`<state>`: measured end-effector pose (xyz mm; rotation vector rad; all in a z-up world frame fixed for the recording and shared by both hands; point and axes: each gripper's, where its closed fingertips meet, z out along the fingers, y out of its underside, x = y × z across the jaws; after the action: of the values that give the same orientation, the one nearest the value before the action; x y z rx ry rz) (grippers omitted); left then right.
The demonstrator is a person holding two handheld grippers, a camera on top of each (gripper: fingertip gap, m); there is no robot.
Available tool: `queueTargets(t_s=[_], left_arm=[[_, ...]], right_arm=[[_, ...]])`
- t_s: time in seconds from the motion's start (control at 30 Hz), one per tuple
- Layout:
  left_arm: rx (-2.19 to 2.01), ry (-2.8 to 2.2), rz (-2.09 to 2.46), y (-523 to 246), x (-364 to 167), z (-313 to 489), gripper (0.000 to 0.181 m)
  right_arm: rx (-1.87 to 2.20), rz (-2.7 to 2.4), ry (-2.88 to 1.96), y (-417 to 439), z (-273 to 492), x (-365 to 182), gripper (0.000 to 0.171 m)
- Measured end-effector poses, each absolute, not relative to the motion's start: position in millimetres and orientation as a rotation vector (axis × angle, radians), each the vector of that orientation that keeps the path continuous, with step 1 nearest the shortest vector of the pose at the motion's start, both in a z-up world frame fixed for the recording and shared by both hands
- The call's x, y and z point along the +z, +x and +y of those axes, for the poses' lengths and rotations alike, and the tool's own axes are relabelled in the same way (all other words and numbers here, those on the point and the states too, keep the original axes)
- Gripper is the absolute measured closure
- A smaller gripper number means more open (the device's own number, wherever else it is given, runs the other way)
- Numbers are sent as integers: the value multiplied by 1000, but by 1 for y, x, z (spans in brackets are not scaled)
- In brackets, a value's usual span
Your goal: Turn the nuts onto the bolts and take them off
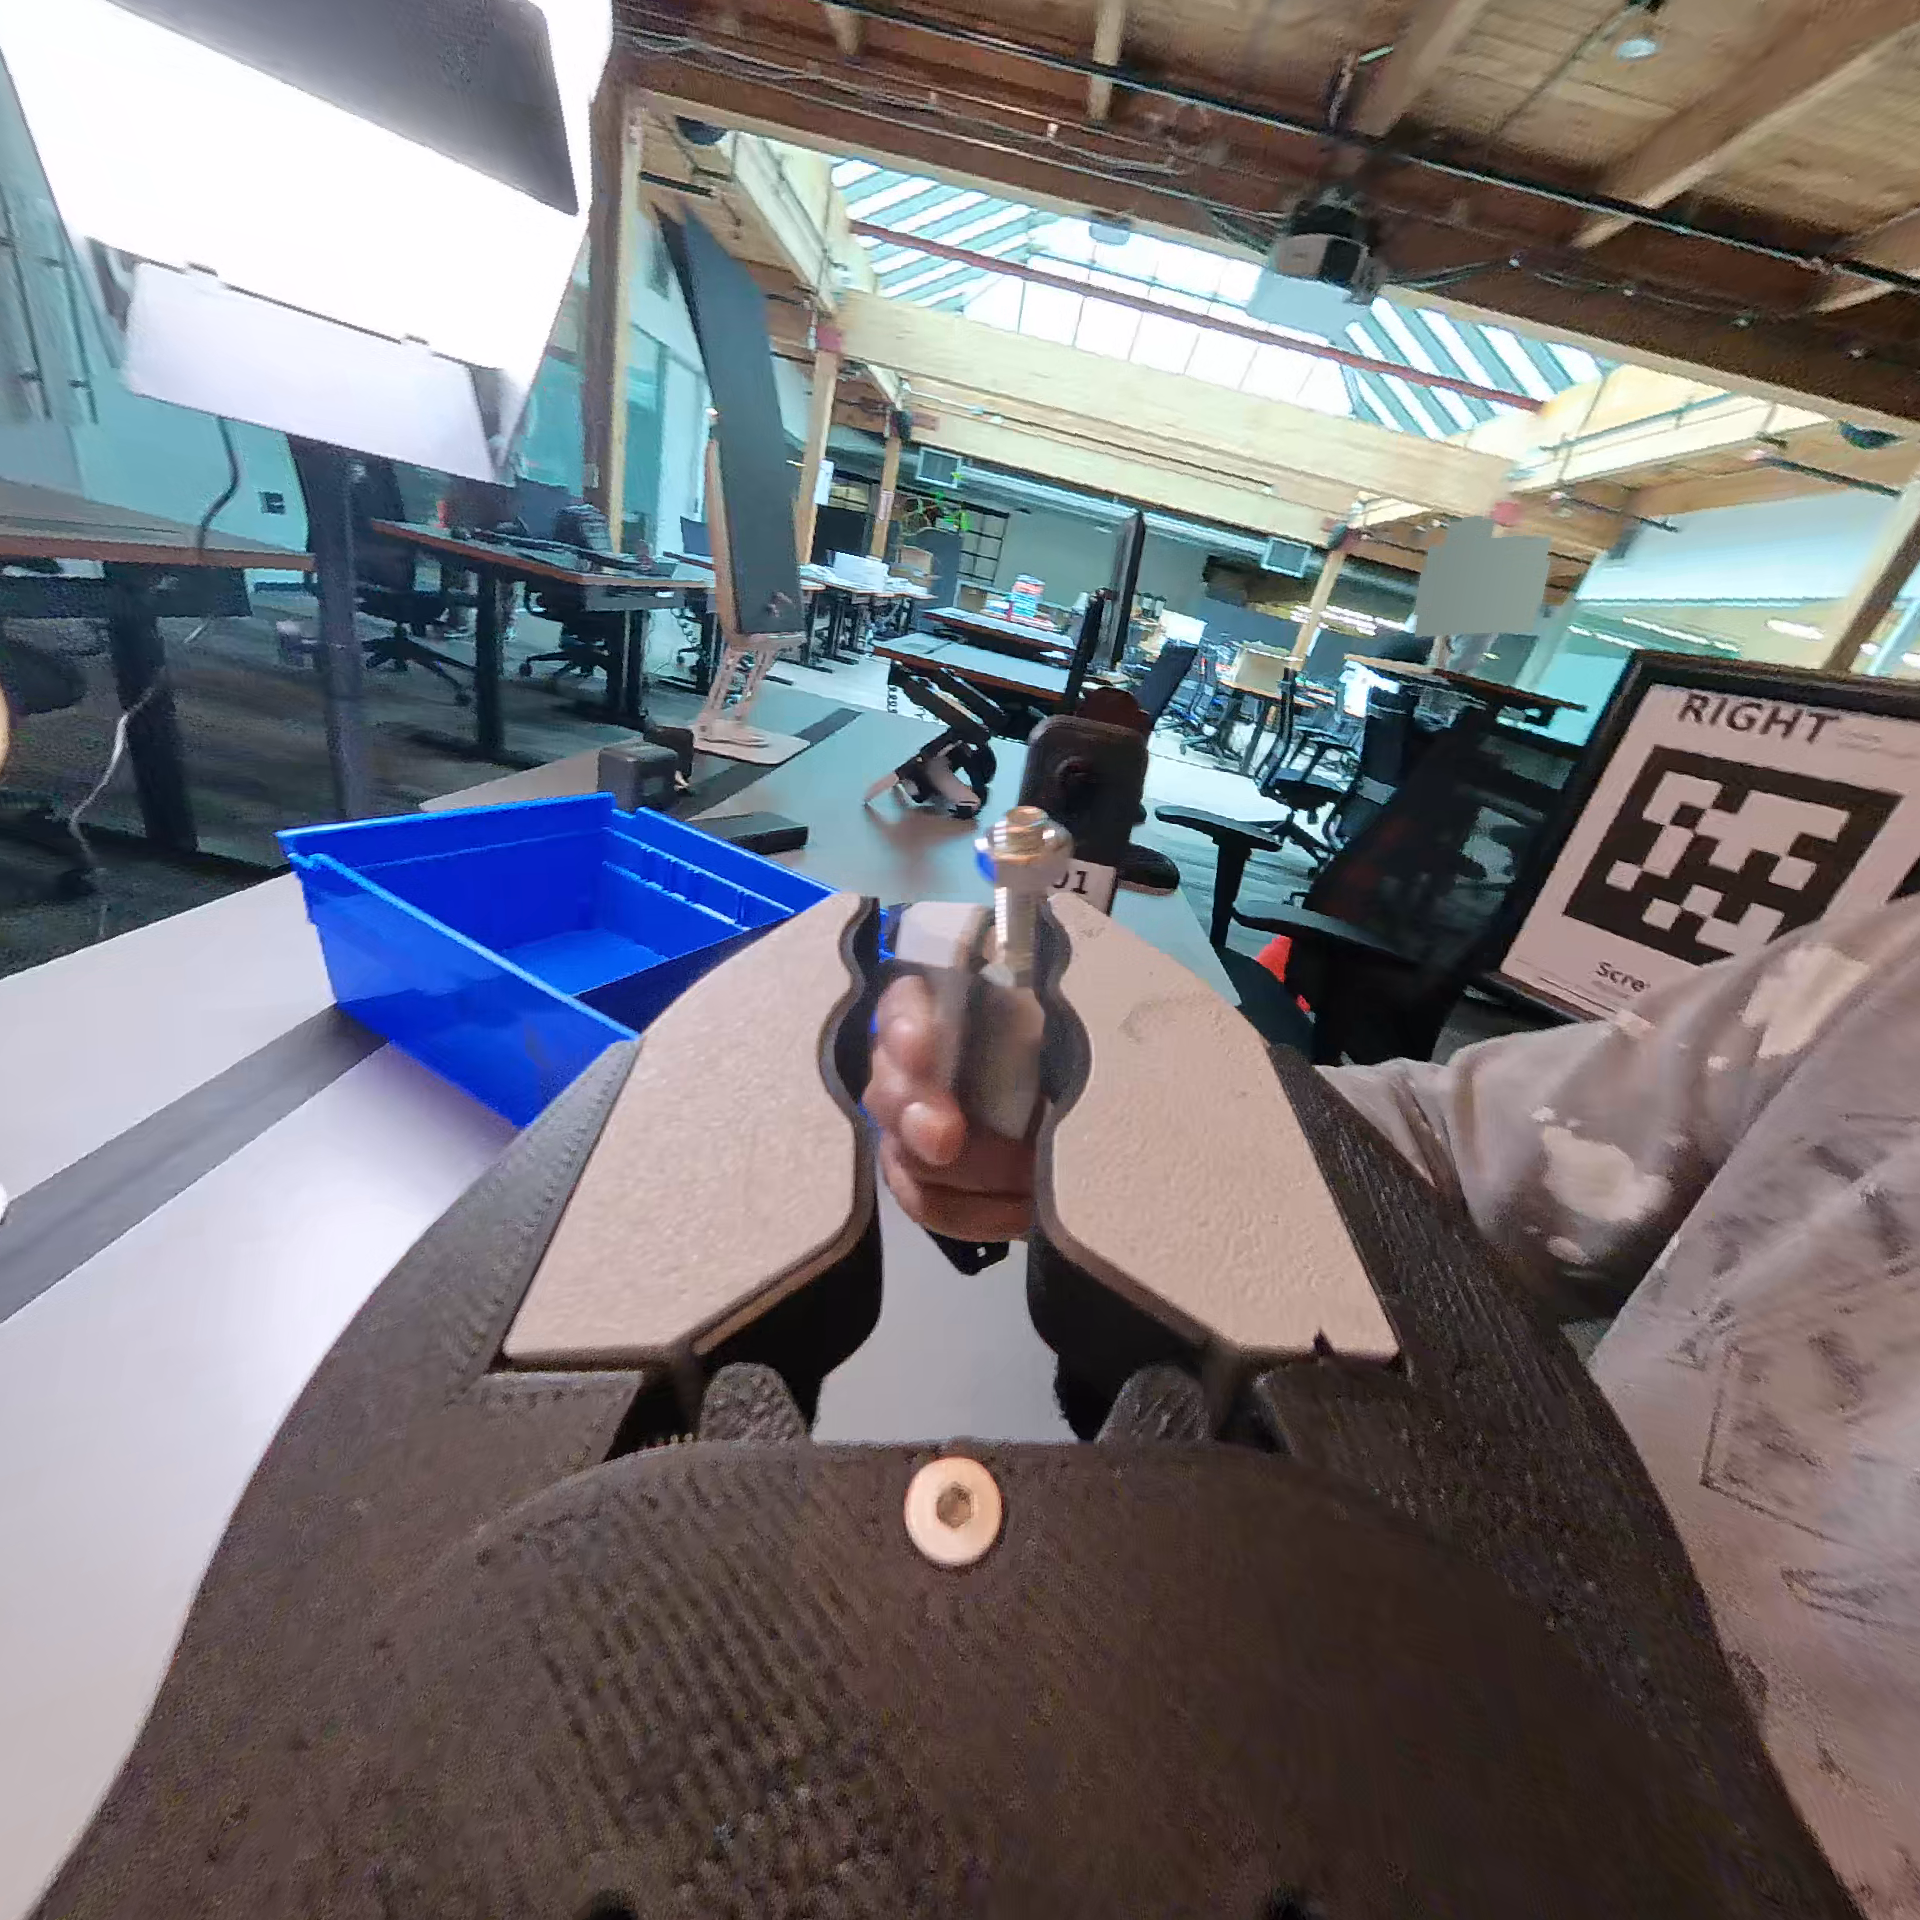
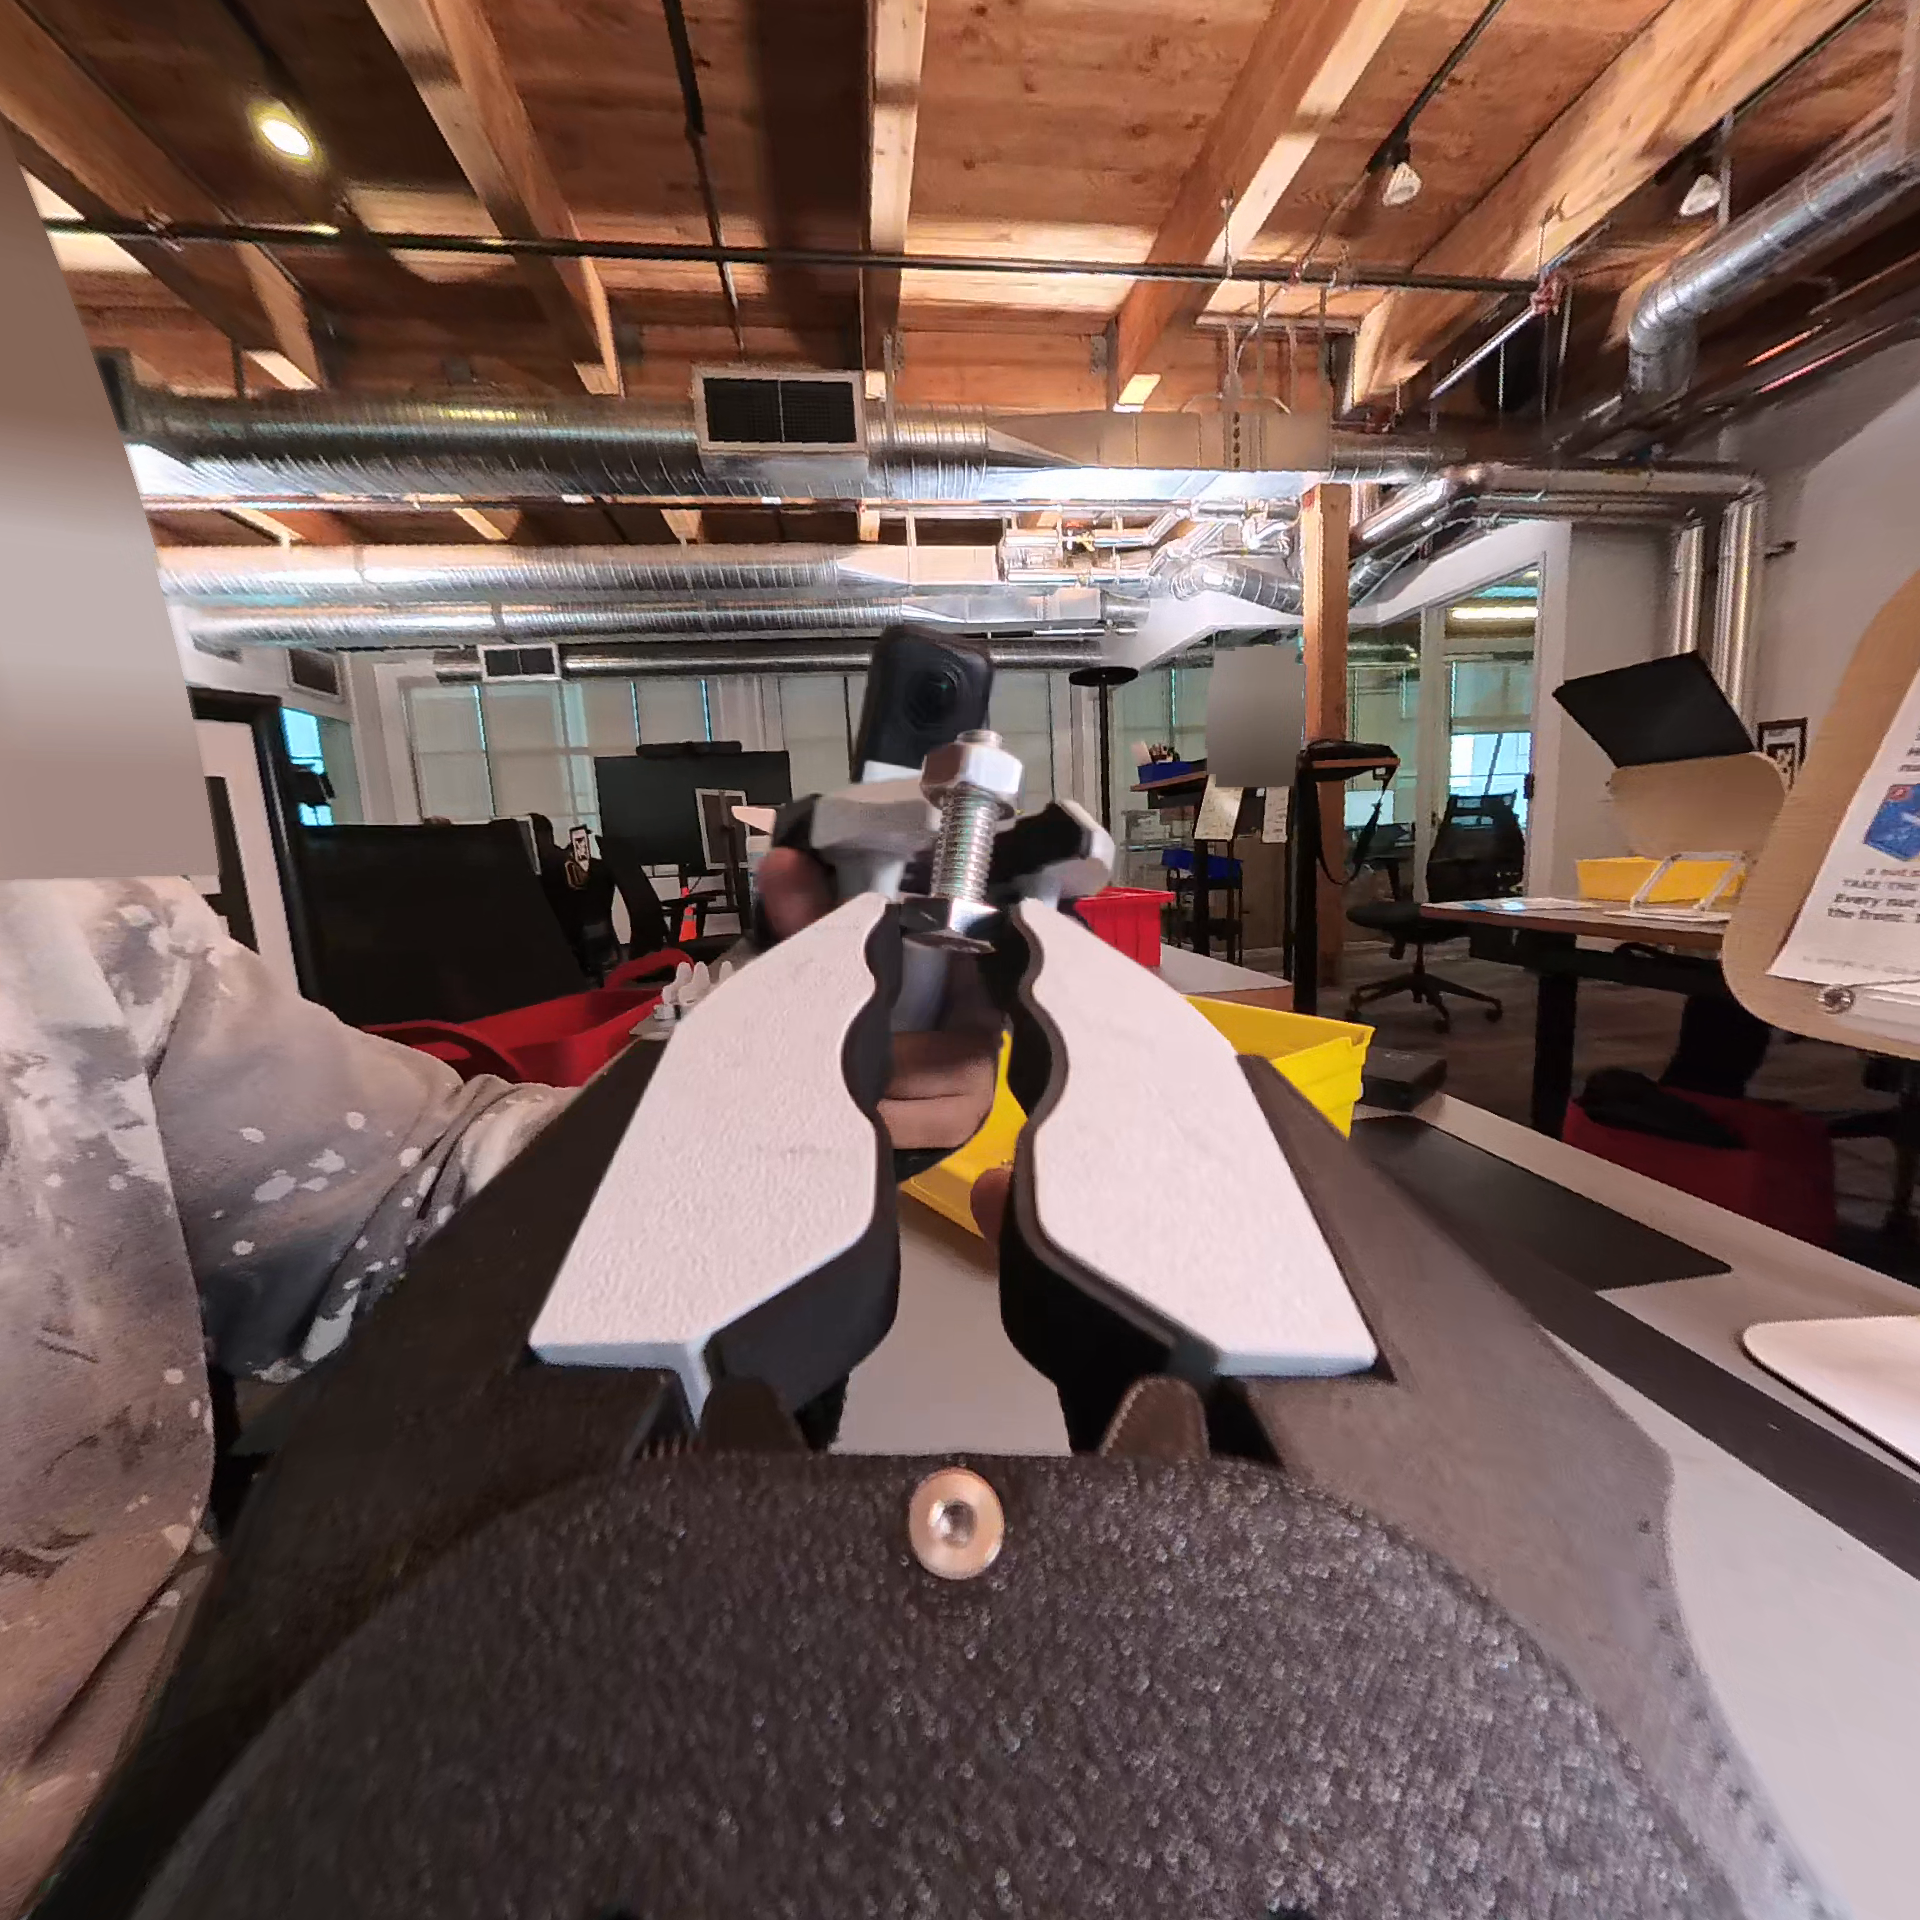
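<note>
Jaws of both grippers pinch one bolt (image 1: 1013, 925).
Left gripper (image 1: 961, 935) and right gripper (image 2: 951, 935) meet on it; nut (image 2: 971, 774) at its upper end; blue bin (image 1: 540, 925) on desk (image 1: 156, 1039).

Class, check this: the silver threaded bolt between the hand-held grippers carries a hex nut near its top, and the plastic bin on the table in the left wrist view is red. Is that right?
Not quite. The plastic bin on the table in the left wrist view is blue, not red. The silver threaded bolt does carry a hex nut near its top.

Grey textured fingers (image 1: 727, 1132), black ribbed gripper body, silver centre screw (image 1: 953, 1508), paint-spattered grey sleeve (image 1: 1621, 1164)
</note>
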<state>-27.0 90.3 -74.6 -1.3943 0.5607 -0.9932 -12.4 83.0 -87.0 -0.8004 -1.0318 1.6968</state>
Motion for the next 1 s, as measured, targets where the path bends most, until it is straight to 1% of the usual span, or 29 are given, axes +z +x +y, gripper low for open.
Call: queueTargets(t_s=[0.1,0.2,0.37,0.4,0.5,0.6,0.67,0.7,0.8,1.0], left_arm=[[-961,-1397,605,-16,-78,87,154],[-922,-1410,620,-14,-80,87,163],[-833,-1432,678,-9,-85,87,163],[-820,-1424,679,-9,-84,87,163],[-824,-1416,663,-14,-81,88,148],[-889,-1391,654,-18,-77,86,143],[-870,-1400,596,-29,-77,92,154],[-838,-1415,585,-34,-80,96,155],[-878,-1401,578,-32,-78,95,154],[-906,-1382,606,-13,-74,86,146]], right_arm=[[1663,-1066,-838,-20,81,-95,153],[1624,-1112,-866,-27,77,-102,153],[1537,-1185,-924,-34,76,-113,153],[1539,-1183,-921,-34,75,-113,153],[1558,-1169,-877,-30,73,-108,153],[1619,-1145,-838,-26,70,-103,153],[1718,-1073,-802,-18,73,-93,153],[1755,-1042,-786,-14,75,-88,154],[1732,-1030,-785,-10,79,-83,153],[1656,-1075,-835,-22,77,-95,153]])
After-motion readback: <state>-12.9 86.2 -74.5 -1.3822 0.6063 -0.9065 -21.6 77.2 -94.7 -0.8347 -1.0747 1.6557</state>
